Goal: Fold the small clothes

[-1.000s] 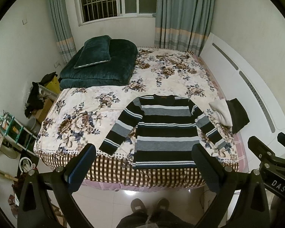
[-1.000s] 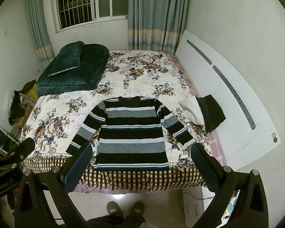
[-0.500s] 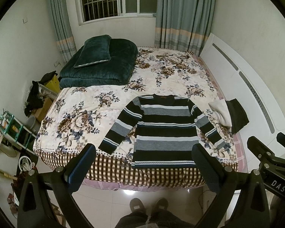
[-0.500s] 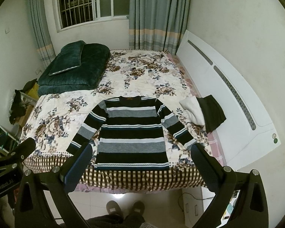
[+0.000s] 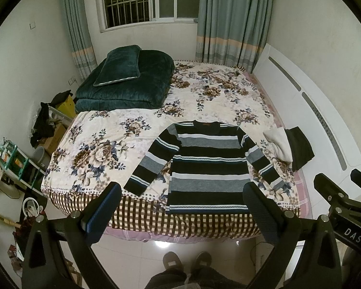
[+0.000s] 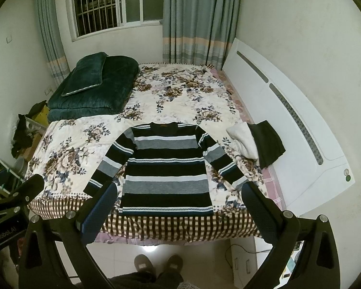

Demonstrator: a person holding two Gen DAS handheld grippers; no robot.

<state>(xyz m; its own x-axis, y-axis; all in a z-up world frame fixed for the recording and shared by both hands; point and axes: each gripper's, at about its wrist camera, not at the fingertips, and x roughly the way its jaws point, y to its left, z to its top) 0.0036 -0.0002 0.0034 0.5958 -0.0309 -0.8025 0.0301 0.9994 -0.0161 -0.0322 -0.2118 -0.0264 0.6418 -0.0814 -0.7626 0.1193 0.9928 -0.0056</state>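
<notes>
Left wrist view shows the striped sweater [image 5: 208,166] spread flat on the bed [image 5: 103,144], hem toward the person, collar away. Both the left gripper [image 5: 180,207] and right gripper [image 6: 178,204] hang wide apart, empty, well short of it; neither looks nearer.

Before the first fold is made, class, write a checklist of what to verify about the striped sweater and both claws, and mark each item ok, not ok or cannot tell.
1. Striped sweater lies flat, front spread on the bed: ok.
2. Both sleeves spread out to the sides, not tucked under: ok.
3. Left claw open and empty: ok.
4. Right claw open and empty: ok.
5. Hem fully on the mattress top: cannot tell; it sits at the bed's near edge.
6. White and black clothes clear of the sweater's sleeve: ok.
</notes>
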